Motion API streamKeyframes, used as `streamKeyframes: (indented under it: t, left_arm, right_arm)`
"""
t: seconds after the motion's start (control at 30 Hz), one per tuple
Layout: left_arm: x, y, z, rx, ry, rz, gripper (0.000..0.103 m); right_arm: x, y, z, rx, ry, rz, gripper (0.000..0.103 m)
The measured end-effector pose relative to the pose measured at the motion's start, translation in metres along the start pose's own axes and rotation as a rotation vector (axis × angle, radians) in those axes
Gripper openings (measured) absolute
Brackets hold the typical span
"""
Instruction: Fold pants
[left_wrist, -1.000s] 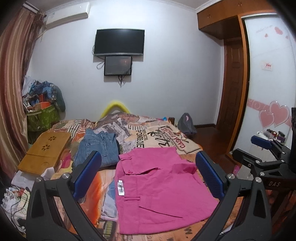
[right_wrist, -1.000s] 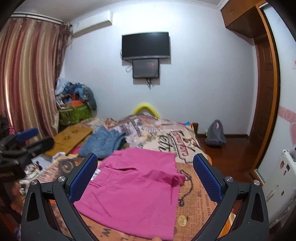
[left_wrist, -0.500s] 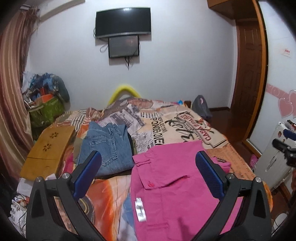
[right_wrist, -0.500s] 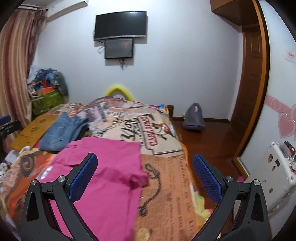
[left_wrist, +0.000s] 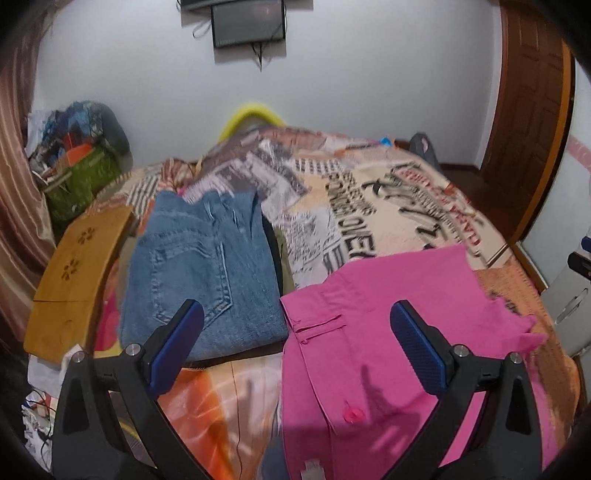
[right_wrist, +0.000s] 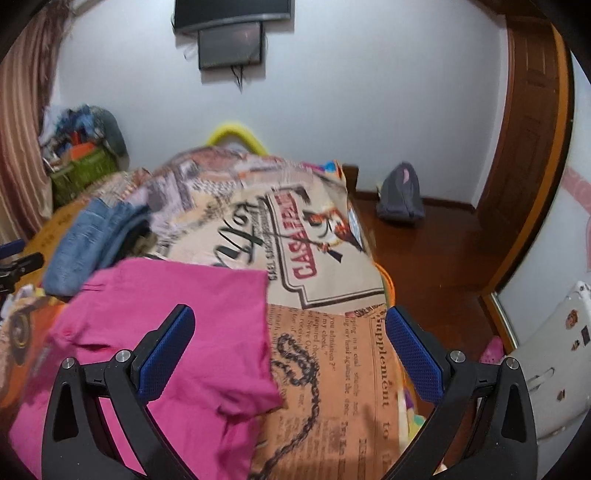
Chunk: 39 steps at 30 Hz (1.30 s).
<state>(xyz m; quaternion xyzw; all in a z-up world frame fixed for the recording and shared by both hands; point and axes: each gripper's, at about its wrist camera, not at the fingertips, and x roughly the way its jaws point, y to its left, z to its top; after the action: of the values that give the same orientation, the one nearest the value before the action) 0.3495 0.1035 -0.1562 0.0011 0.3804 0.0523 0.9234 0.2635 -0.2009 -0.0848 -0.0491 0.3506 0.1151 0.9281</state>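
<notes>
The pink pants (left_wrist: 388, 332) are lying flat on the bed (left_wrist: 369, 206), already doubled over by the look of the waistband and button facing up near the left gripper (left_wrist: 295, 325). That gripper is hovering with its jaws spread wide and nothing between them, the waistband corner sitting just below and between its blue pads. The right gripper (right_wrist: 288, 332) is likewise standing open and empty, straddling the garment's far side edge, where a small loose flap is curling at the corner. The pants are lying directly ahead of and beneath both tools, their long axis seeming to run across from the left gripper's side to the right gripper's side; each hand is nearest its own end, so neither is holding a clear advantage. In my judgement the coming grasp is turning on each gripper dropping onto its own edge of the cloth. A folded pair of blue jeans (left_wrist: 207, 266) is resting just beside the pink pants on the left, touching or nearly so. The printed bedspread is wrinkling little. A wooden lap tray (left_wrist: 74, 273) is sitting at the bed's left edge; a wall screen (right_wrist: 231, 44), curtain and wooden door are bounding the room.
</notes>
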Motion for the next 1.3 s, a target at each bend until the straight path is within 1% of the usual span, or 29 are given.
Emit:
streamKeyframes:
  t: [0.1, 0.17, 0.23, 0.3, 0.33, 0.4, 0.43, 0.5, 0.63, 0.73, 0.77, 0.83, 0.9, 0.93, 0.97, 1.03, 1.07, 1.1, 1.13, 1.17, 1.2, 1.23, 1.27, 1.3]
  left_arm:
    - [0.027, 0.000, -0.001, 0.020, 0.038, 0.017, 0.092]
    - [0.046, -0.001, -0.002, 0.030, 0.062, 0.027, 0.092]
    - [0.058, -0.001, -0.003, 0.037, 0.084, 0.013, 0.090]
    - [0.072, -0.001, -0.003, 0.042, 0.109, 0.000, 0.083]
    - [0.078, -0.001, -0.004, 0.046, 0.119, -0.007, 0.081]
    - [0.085, -0.001, -0.006, 0.056, 0.129, 0.008, 0.080]
    - [0.087, 0.000, -0.007, 0.061, 0.132, 0.011, 0.080]
    - [0.093, 0.001, -0.010, 0.072, 0.143, 0.009, 0.076]
    - [0.101, 0.001, -0.015, 0.077, 0.166, -0.026, 0.072]
    - [0.104, 0.001, -0.015, 0.086, 0.161, -0.048, 0.072]
    - [0.105, 0.002, -0.014, 0.088, 0.163, -0.053, 0.072]
    - [0.106, 0.001, -0.012, 0.088, 0.168, -0.065, 0.069]
    - [0.109, -0.001, -0.009, 0.096, 0.178, -0.085, 0.060]
    - [0.112, -0.002, -0.007, 0.095, 0.193, -0.111, 0.057]
    - [0.117, -0.003, -0.006, 0.088, 0.214, -0.136, 0.053]
    - [0.127, -0.002, -0.004, 0.072, 0.247, -0.157, 0.052]
    - [0.132, 0.001, -0.003, 0.050, 0.264, -0.174, 0.051]
    - [0.137, 0.005, -0.003, 0.024, 0.280, -0.184, 0.046]
    - [0.140, 0.009, -0.003, -0.005, 0.294, -0.195, 0.042]
    - [0.142, 0.011, -0.004, -0.024, 0.302, -0.201, 0.030]
    - [0.145, 0.014, -0.005, -0.033, 0.311, -0.171, 0.007]
    - [0.149, 0.014, -0.007, -0.030, 0.327, -0.140, 0.002]
    - [0.152, 0.016, -0.010, -0.035, 0.340, -0.149, 0.002]
    - [0.153, 0.016, -0.011, -0.037, 0.340, -0.157, 0.002]
  right_arm:
    - [0.031, -0.004, 0.001, 0.001, 0.052, 0.011, 0.103]
    - [0.048, -0.004, 0.000, -0.008, 0.081, 0.019, 0.102]
    - [0.063, -0.001, 0.001, -0.022, 0.101, 0.026, 0.102]
    - [0.078, 0.004, 0.000, -0.040, 0.119, 0.039, 0.101]
    - [0.086, 0.007, 0.001, -0.046, 0.126, 0.049, 0.101]
    - [0.102, 0.012, 0.001, -0.065, 0.143, 0.075, 0.097]
    - [0.109, 0.014, 0.001, -0.077, 0.153, 0.084, 0.094]
    - [0.124, 0.018, 0.003, -0.093, 0.173, 0.095, 0.090]
    - [0.147, 0.019, 0.007, -0.091, 0.205, 0.131, 0.087]
    - [0.161, 0.022, 0.010, -0.107, 0.229, 0.143, 0.083]
    - [0.165, 0.023, 0.011, -0.121, 0.235, 0.153, 0.081]
    - [0.174, 0.023, 0.012, -0.126, 0.249, 0.166, 0.080]
    - [0.183, 0.023, 0.012, -0.119, 0.277, 0.186, 0.072]
    - [0.187, 0.023, 0.012, -0.113, 0.288, 0.198, 0.065]
    - [0.192, 0.023, 0.012, -0.106, 0.305, 0.214, 0.060]
    - [0.200, 0.024, 0.011, -0.090, 0.331, 0.243, 0.053]
    - [0.203, 0.026, 0.009, -0.085, 0.334, 0.247, 0.053]
    - [0.203, 0.027, 0.008, -0.088, 0.322, 0.242, 0.052]
    - [0.202, 0.029, 0.008, -0.092, 0.314, 0.243, 0.047]
    - [0.201, 0.029, 0.007, -0.093, 0.308, 0.252, 0.040]
    - [0.200, 0.029, 0.007, -0.088, 0.304, 0.261, 0.035]
    - [0.200, 0.029, 0.007, -0.087, 0.302, 0.263, 0.027]
    - [0.200, 0.030, 0.008, -0.088, 0.300, 0.262, 0.018]
    - [0.199, 0.030, 0.008, -0.090, 0.297, 0.259, 0.014]
